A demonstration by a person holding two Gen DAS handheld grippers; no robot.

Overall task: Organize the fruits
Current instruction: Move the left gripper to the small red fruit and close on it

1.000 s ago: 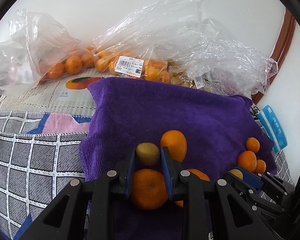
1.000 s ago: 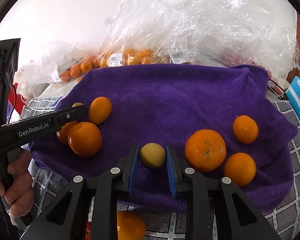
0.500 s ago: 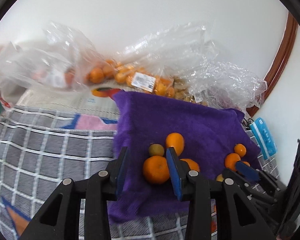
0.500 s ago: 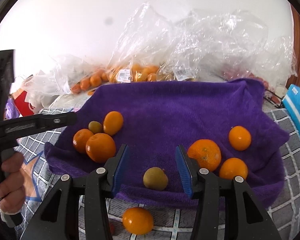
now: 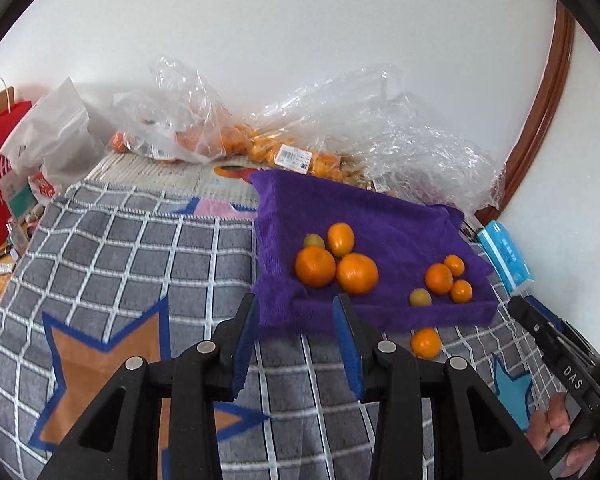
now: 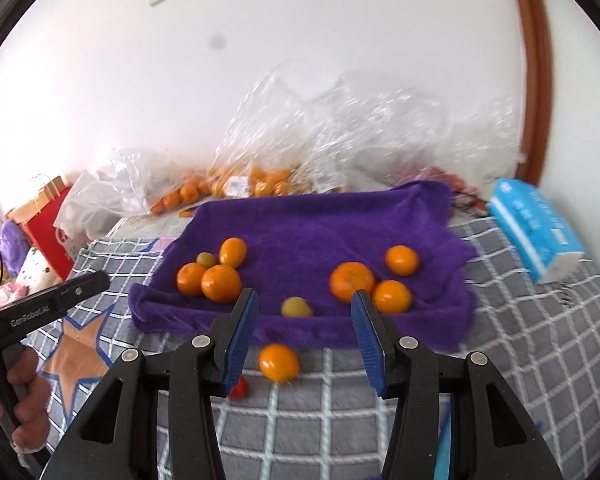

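Looking through the left wrist camera, the left gripper is seen released, with nothing between its blue pads, above the checked blanket. Beyond it a purple towel is spread, and two groups of fruit are laid on it: four pieces on the left part and four pieces on the right part. One orange is lying on the blanket just beside the towel's front edge. Plastic bags with more fruit are piled behind, against the wall.

In the right wrist view, the right gripper is also released and empty. A small greenish fruit is seen on the towel's front edge between the pads, not touched by them. The loose orange and a small red fruit are lying on the blanket below. A blue tissue pack is placed at the right.
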